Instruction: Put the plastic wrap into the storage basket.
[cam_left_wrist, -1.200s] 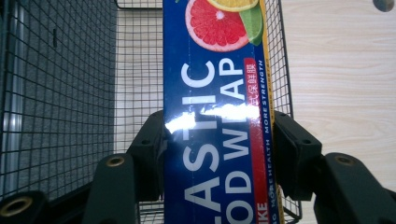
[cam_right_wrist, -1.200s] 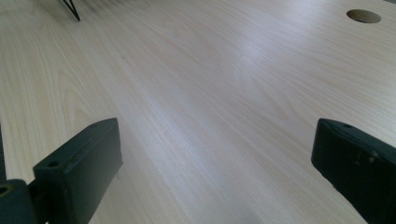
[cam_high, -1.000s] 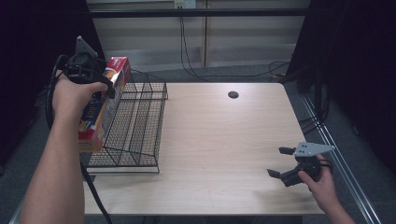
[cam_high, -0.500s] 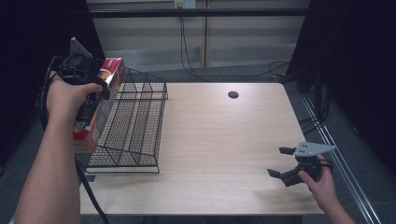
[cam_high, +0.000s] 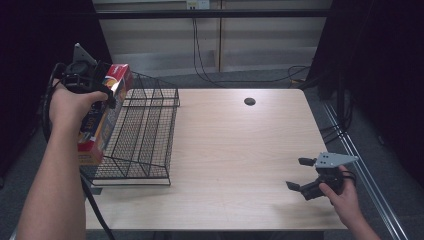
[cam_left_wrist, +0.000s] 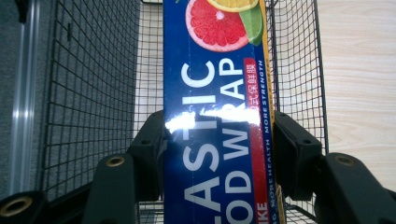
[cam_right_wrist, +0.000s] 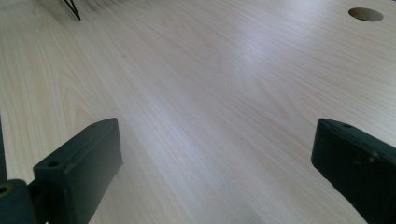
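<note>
Pinching the plastic wrap box (cam_left_wrist: 217, 116), whose ends are cut off, the left hand-held gripper (cam_left_wrist: 219, 149) hangs over the wire basket (cam_high: 150, 130); the right hand-held gripper (cam_high: 304, 175) is spread.

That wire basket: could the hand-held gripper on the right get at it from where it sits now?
Probably yes. The right hand-held gripper is open and holds nothing, and bare table lies between it and the wire basket.
</note>
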